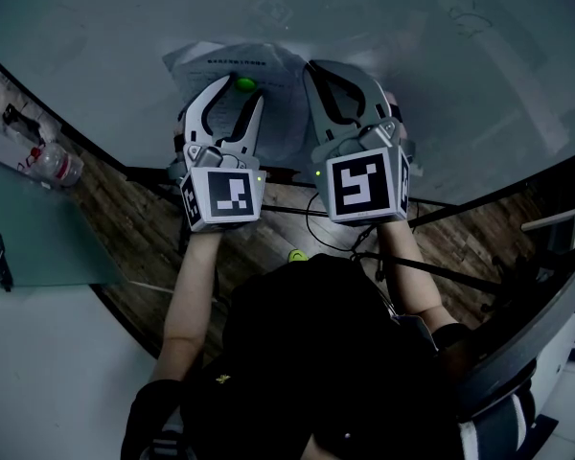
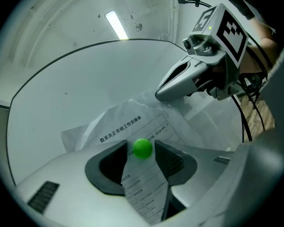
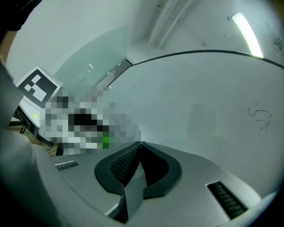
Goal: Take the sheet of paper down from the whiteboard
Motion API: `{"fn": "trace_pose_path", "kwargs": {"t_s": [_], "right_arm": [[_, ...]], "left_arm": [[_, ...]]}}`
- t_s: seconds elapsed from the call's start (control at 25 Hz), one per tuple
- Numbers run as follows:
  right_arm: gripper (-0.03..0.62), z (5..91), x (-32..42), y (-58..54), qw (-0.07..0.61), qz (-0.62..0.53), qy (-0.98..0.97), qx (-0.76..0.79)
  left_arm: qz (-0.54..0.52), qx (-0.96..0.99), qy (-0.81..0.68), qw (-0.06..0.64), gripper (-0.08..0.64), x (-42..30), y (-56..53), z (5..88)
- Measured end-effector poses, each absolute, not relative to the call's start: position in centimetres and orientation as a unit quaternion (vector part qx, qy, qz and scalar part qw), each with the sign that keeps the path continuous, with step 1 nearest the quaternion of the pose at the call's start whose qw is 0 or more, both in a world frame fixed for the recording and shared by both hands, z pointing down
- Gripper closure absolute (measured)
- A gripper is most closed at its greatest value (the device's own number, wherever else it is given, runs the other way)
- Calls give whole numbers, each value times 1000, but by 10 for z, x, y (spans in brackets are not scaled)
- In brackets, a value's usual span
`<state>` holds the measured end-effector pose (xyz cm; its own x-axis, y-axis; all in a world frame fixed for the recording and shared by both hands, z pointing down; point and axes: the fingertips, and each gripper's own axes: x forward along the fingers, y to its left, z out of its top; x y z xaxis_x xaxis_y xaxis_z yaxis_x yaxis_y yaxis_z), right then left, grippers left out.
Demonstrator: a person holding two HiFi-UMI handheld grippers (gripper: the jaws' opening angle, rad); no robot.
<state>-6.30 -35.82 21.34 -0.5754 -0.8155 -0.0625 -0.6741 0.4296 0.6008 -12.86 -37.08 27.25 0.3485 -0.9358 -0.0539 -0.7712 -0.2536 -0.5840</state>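
lower sheet of paper (image 1: 281,108) hidden behind left hand-held gripper (image 1: 240,88), print too small for us in head view, we can't tell if right hand-held gripper (image 1: 318,68) pinches its edge, whiteboard (image 1: 431,56) cropped

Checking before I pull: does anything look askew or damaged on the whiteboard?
The sheet of paper is crumpled, bulging off the whiteboard around the single green magnet; the right gripper pinches its lifted edge.

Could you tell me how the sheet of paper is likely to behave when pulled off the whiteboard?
The paper is already creased near the right gripper, so it is probably thin and floppy. Likely very light: one small green magnet, between the open jaws of the left gripper, pins it up.
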Motion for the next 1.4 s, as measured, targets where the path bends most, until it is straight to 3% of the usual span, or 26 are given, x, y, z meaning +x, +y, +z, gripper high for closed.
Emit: {"fn": "trace_pose_path", "kwargs": {"t_s": [1.4], "right_arm": [[575, 215, -63, -358, 118, -295, -838, 444]], "left_arm": [[-173, -757, 560, 289, 436, -128, -372, 272]]}}
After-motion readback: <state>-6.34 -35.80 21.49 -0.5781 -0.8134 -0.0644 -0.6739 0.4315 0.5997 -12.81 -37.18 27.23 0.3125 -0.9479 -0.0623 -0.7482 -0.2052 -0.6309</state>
